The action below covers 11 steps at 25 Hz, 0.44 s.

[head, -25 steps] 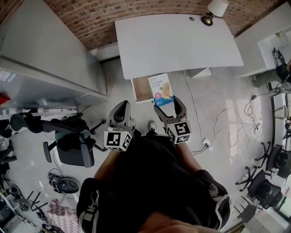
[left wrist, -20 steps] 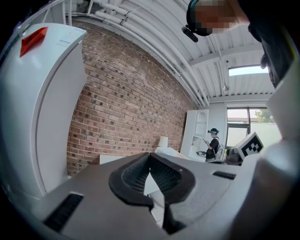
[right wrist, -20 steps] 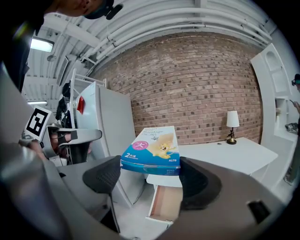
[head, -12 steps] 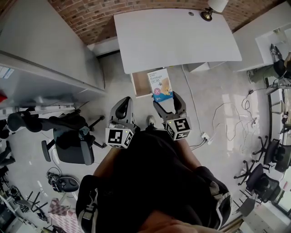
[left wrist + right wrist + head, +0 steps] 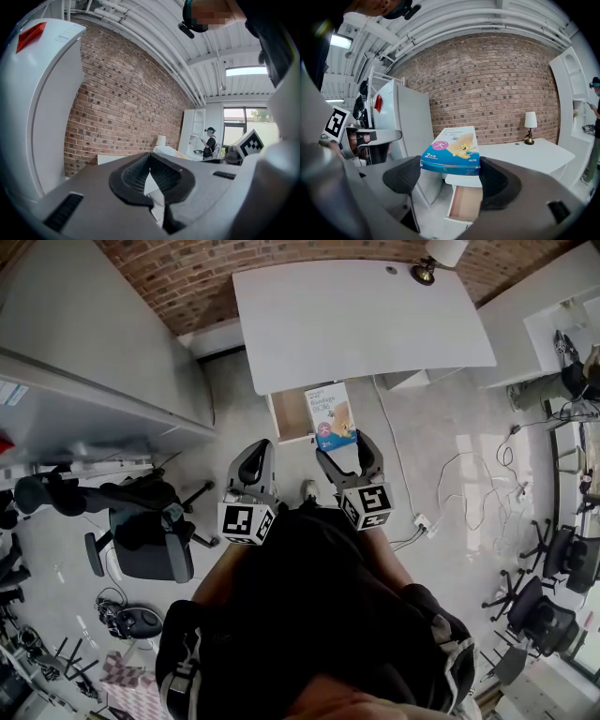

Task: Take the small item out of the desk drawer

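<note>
My right gripper is shut on a small blue and cream bandage box, holding it flat above the floor in front of the white desk. In the right gripper view the box sits between the two dark pads, above the drawer. The desk drawer stands pulled open under the desk's front edge; its wooden inside shows nothing in it. Left of the box, my left gripper hangs with its jaws together and nothing between them.
A table lamp stands at the desk's far right corner. A tall white cabinet fills the left side. A black office chair stands at my left. Cables trail over the floor at right. A person stands far off.
The right gripper has carried the box a little farther from the drawer and closer to the desk edge in the view. The left gripper has barely moved.
</note>
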Tool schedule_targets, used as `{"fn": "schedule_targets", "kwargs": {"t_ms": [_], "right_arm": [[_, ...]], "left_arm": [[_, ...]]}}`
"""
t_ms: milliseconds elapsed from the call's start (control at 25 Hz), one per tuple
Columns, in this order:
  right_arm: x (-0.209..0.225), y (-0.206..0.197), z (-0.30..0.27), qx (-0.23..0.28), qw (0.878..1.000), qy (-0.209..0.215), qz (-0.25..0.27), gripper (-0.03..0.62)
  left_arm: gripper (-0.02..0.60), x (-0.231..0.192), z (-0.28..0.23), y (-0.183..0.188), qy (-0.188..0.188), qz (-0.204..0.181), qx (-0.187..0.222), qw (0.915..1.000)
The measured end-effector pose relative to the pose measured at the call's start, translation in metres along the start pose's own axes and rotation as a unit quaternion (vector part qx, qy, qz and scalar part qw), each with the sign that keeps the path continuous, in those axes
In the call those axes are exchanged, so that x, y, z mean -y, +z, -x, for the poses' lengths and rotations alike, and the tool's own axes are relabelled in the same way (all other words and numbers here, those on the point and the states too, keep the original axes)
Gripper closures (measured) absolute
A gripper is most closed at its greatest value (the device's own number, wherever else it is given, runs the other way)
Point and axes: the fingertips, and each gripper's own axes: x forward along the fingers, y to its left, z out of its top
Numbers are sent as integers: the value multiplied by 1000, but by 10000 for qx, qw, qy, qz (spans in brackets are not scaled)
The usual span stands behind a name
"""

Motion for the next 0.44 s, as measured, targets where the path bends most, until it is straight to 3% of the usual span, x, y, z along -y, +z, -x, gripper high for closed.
{"fn": "schedule_targets", "kwargs": {"t_ms": [440], "right_arm": [[3,3,1,51,10000,18,14,197]], "left_arm": [[572,6,-3,2,-30,-17,2,10000]]}}
